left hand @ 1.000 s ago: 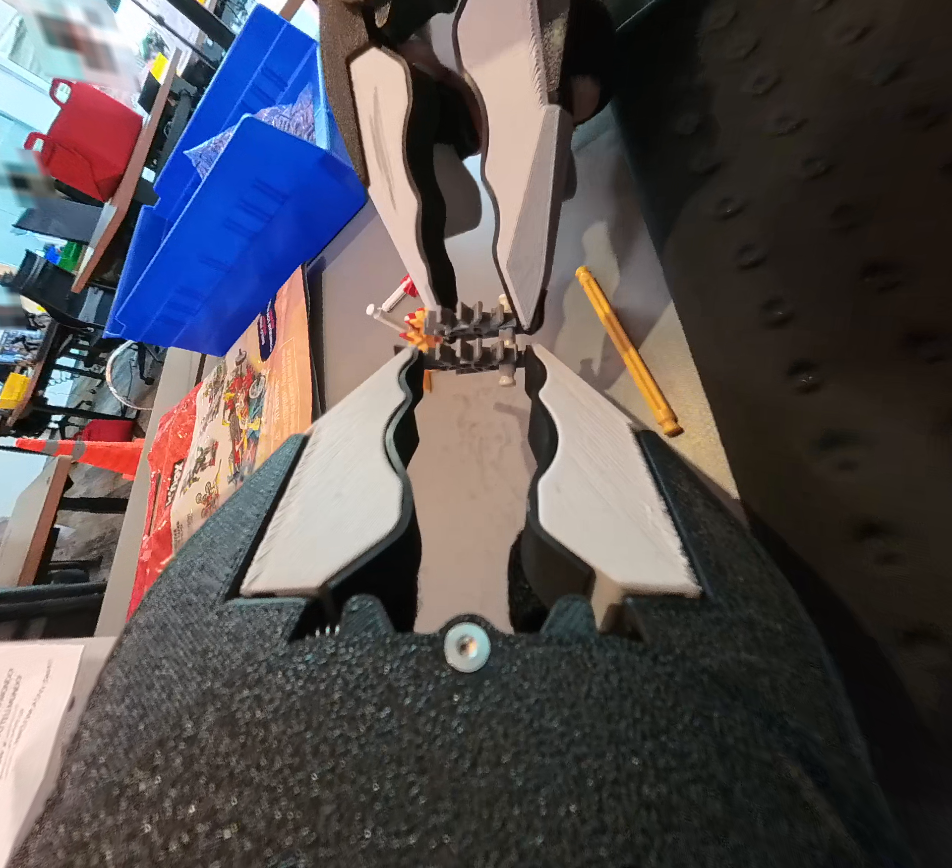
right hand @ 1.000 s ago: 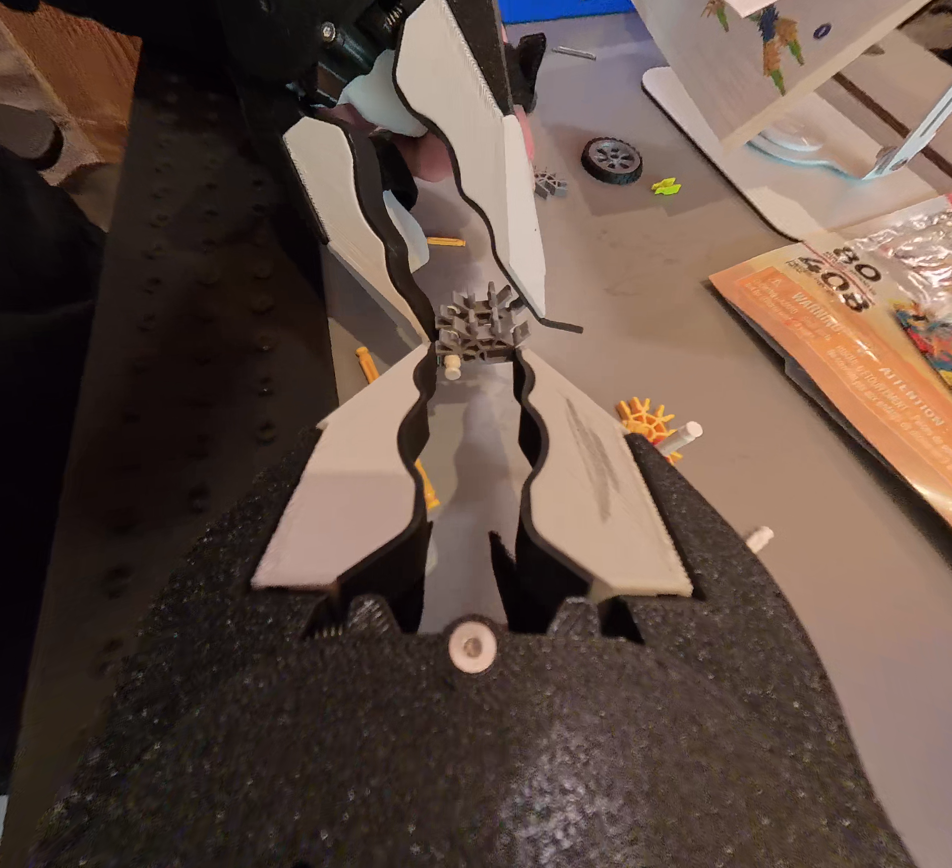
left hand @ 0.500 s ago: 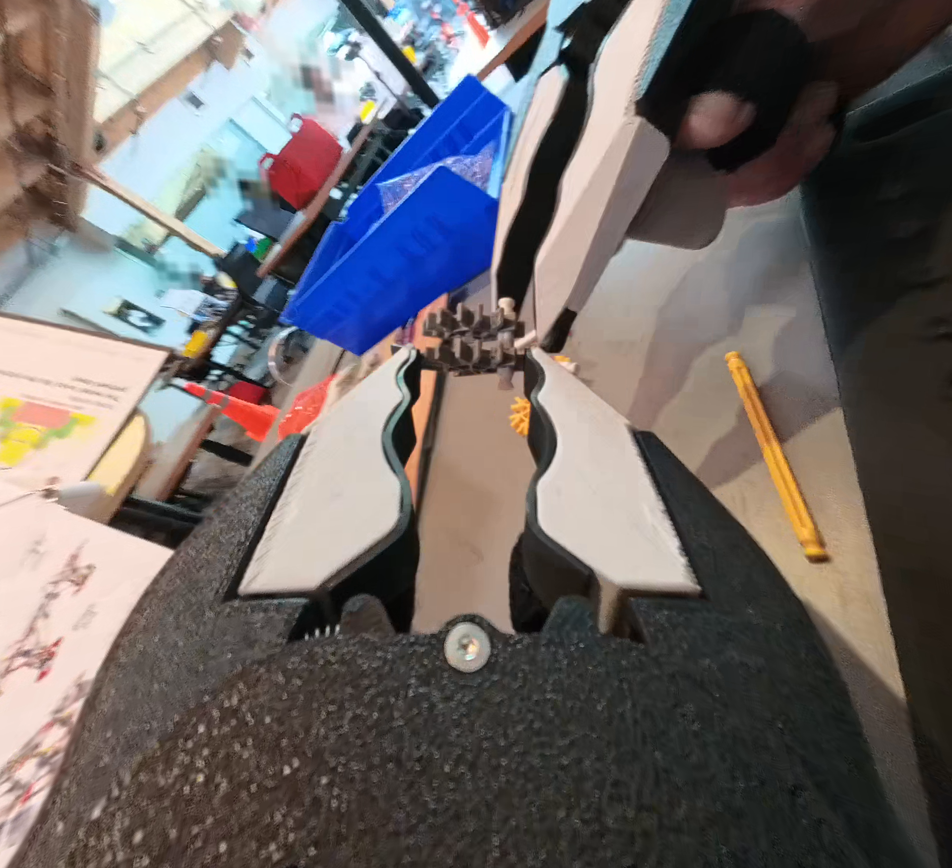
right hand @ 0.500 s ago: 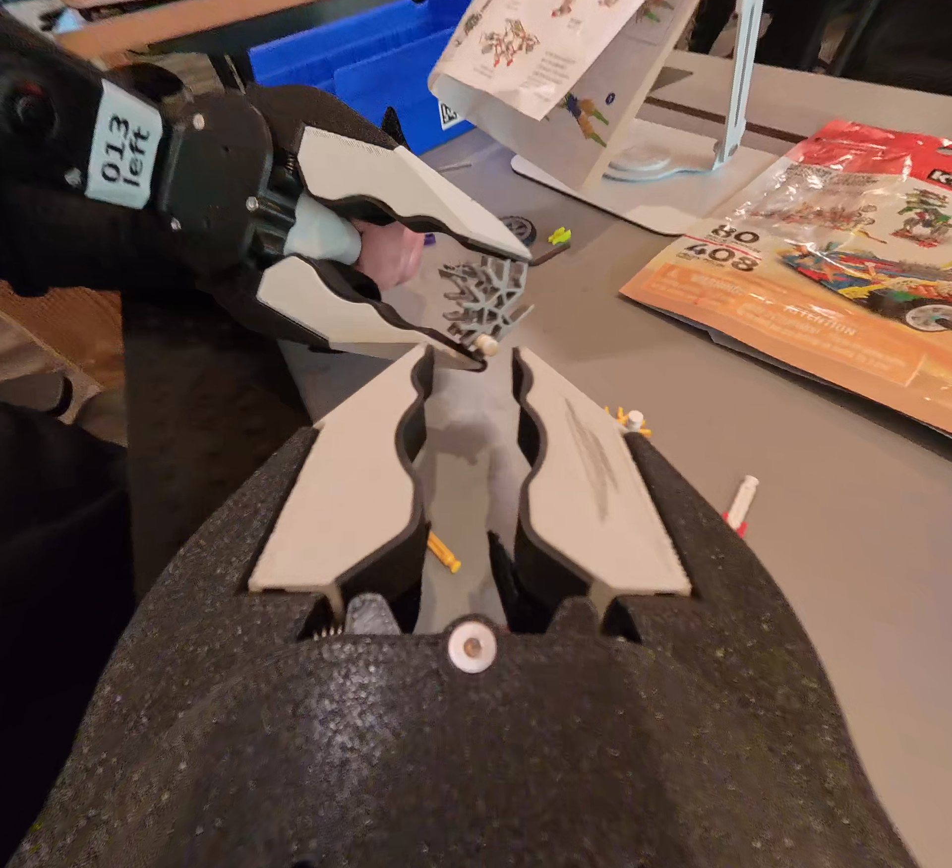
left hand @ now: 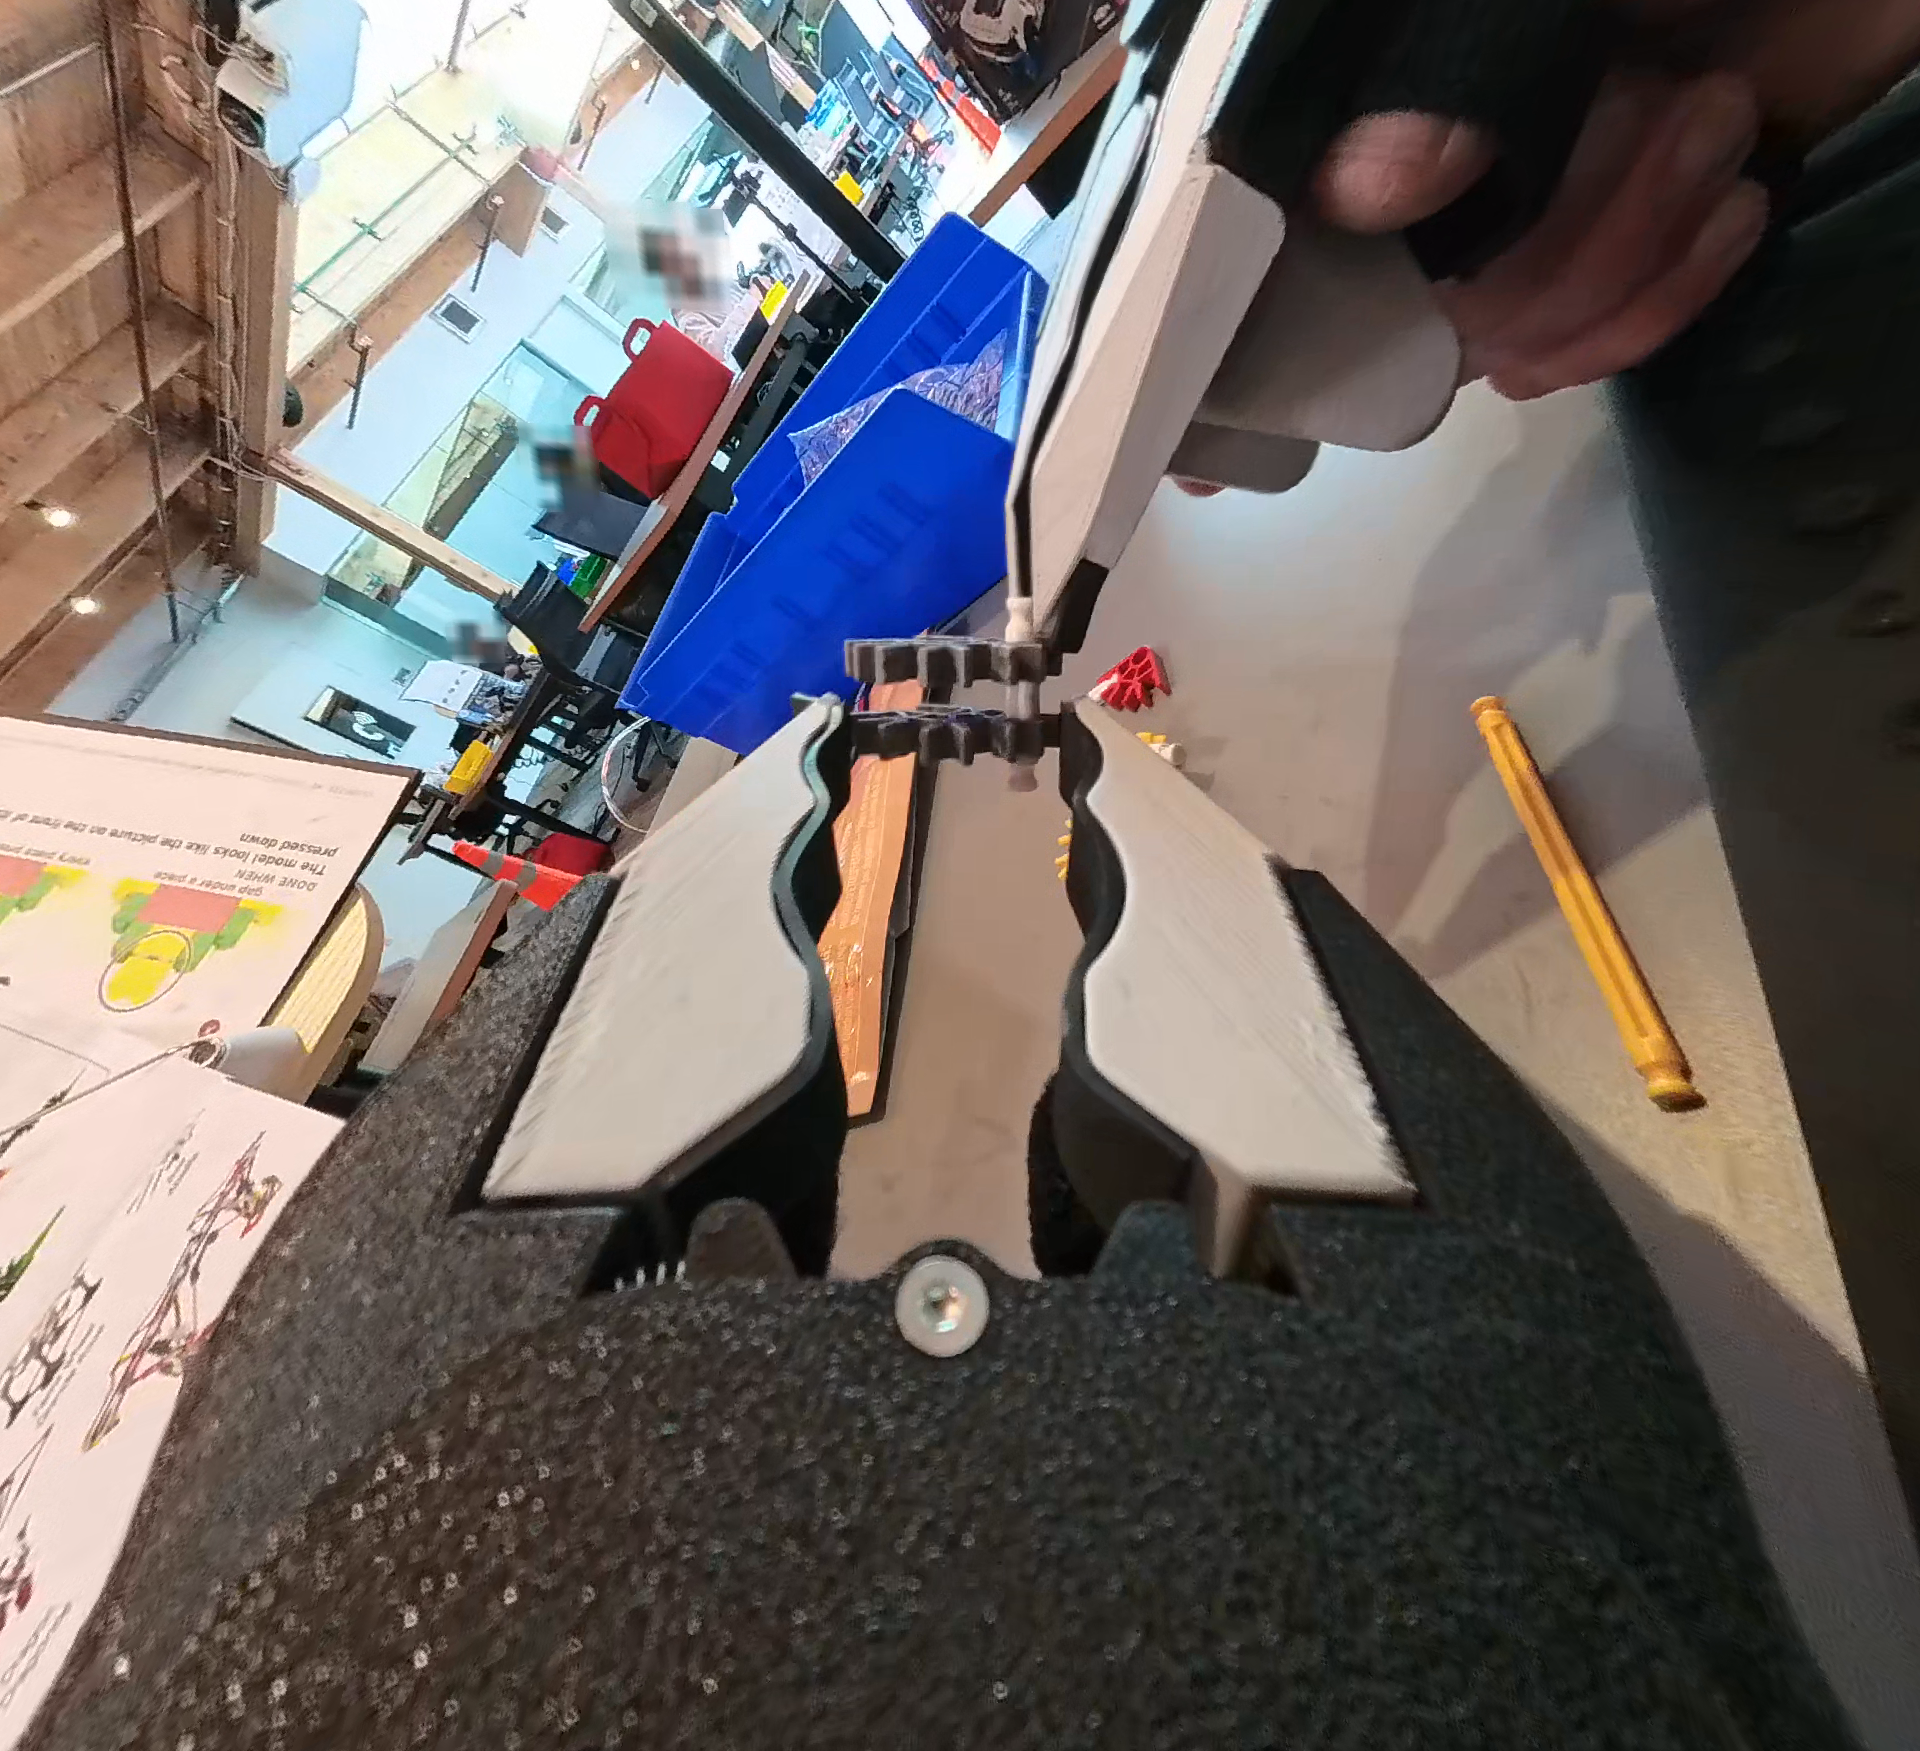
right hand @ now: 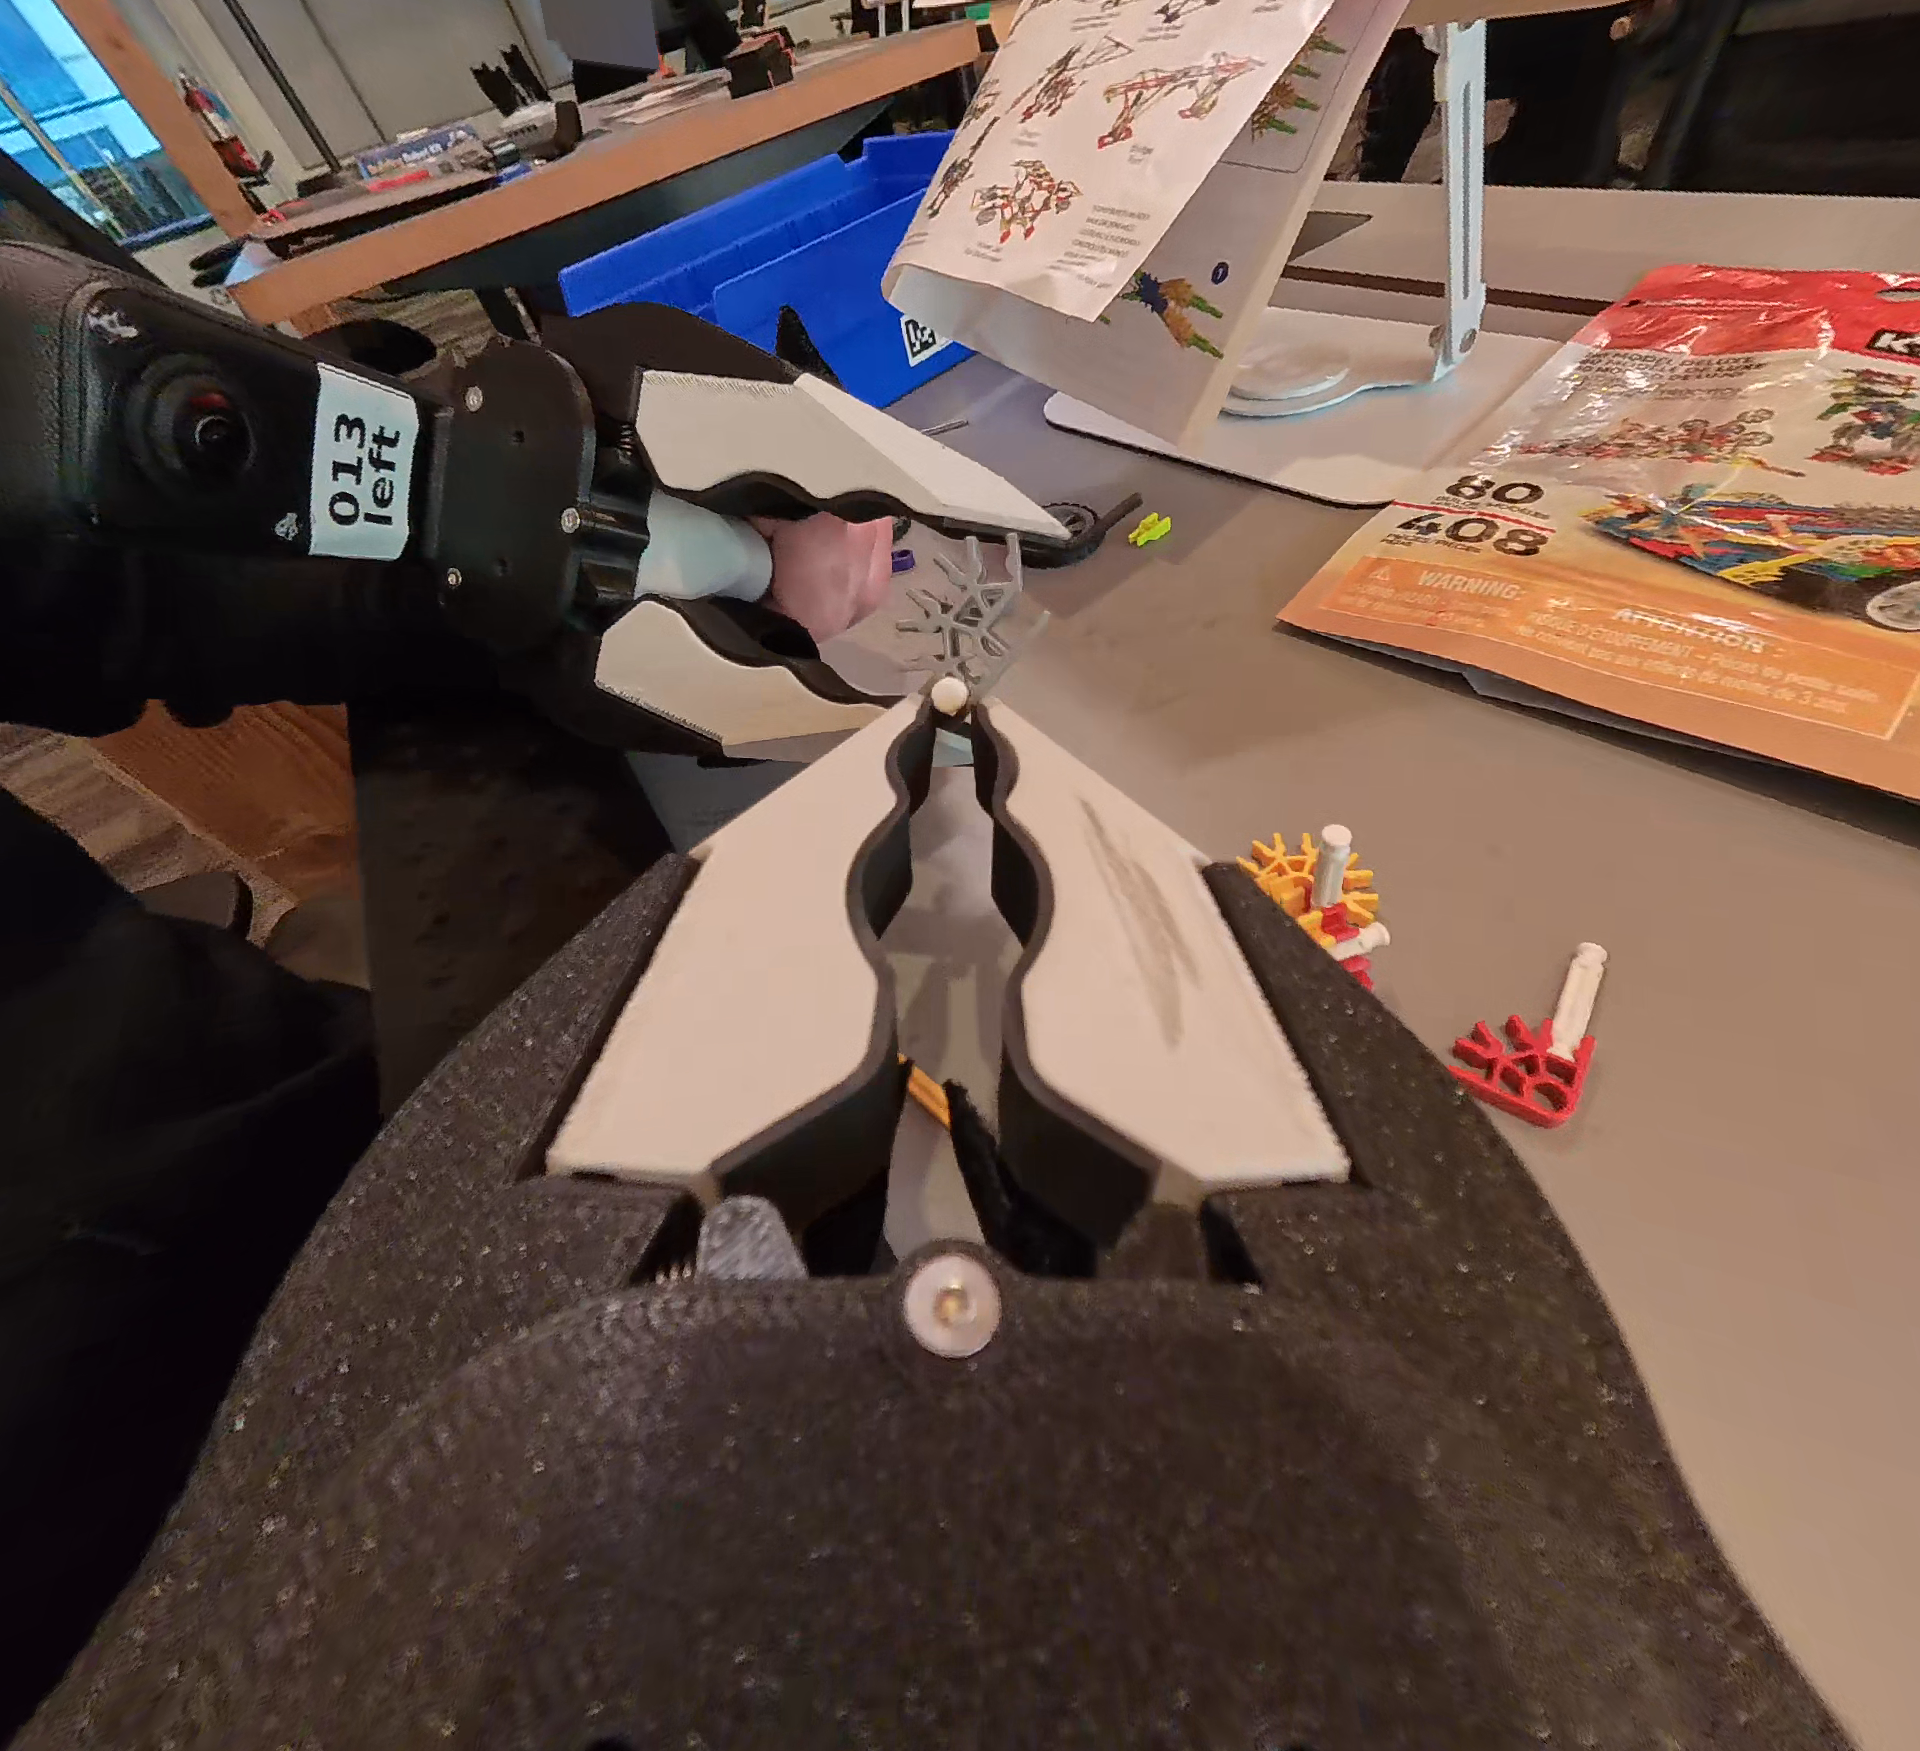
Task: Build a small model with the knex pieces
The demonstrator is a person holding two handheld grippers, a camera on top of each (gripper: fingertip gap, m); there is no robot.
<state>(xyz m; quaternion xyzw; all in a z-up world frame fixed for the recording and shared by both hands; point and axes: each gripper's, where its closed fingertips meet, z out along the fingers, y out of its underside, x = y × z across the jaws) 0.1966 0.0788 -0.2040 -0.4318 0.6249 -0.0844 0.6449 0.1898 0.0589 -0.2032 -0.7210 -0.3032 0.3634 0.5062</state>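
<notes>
Two grey snowflake-shaped connectors (left hand: 951, 699), stacked and joined by a short white rod (left hand: 1021, 662), sat between the tips of the left gripper (left hand: 951, 735) in the left wrist view; its fingers were clamped across the lower connector, holding the pair above the grey table (left hand: 1403, 641). The right gripper (left hand: 1039, 605) reached in from the upper right, its fingers drawn together on the top end of the white rod, with a gloved hand (left hand: 1507, 174) behind it. A long yellow rod (left hand: 1579, 912) lay on the table to the right, well apart from the grippers. A red connector (left hand: 1135, 671) lay just beyond the left gripper's right finger. Blue bins (left hand: 831, 538) stood farther back, and printed instruction sheets (left hand: 135, 922) hung at the left edge.

In the right wrist view, the right gripper (right hand: 948, 709) was pinched on the rounded white end of the rod (right hand: 948, 693). Just beyond it, the left gripper (right hand: 997, 621) came in from the left, gripping the grey connectors (right hand: 961, 615) between its fingers. On the table to the right lay a yellow and red connector cluster with white rods (right hand: 1314, 891), and near it a red connector with a white rod (right hand: 1527, 1062). A printed parts bag (right hand: 1642, 548) lay farther right, a black wheel (right hand: 1075, 522) and a small green piece (right hand: 1148, 529) behind the left gripper, and an instruction sheet on a stand (right hand: 1164, 91) beyond.
</notes>
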